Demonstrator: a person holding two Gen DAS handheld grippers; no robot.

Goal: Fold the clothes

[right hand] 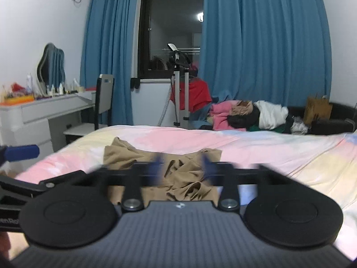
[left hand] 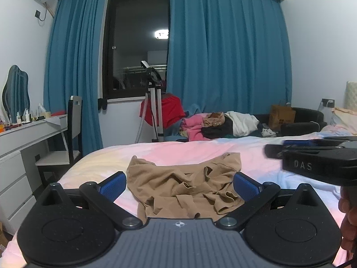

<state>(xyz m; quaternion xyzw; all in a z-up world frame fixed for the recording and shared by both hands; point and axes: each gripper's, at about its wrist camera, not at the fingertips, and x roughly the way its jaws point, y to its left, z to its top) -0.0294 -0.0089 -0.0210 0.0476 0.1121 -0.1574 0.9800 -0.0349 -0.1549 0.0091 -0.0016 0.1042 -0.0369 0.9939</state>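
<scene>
Left wrist view: left gripper (left hand: 179,184) spread wide, nothing pinched; crumpled tan garment (left hand: 185,185) lying between and beyond blue pads (left hand: 113,184), on pastel bedsheet (left hand: 256,154). Right gripper (left hand: 296,149) at 3 o'clock, side-on, apparently closed, empty.

Right wrist view: right gripper (right hand: 181,167) motion-blurred, jaws drawn in, no cloth visibly clamped; garment at 12 o'clock. Clothes pile (right hand: 250,114) at 1 o'clock.
</scene>
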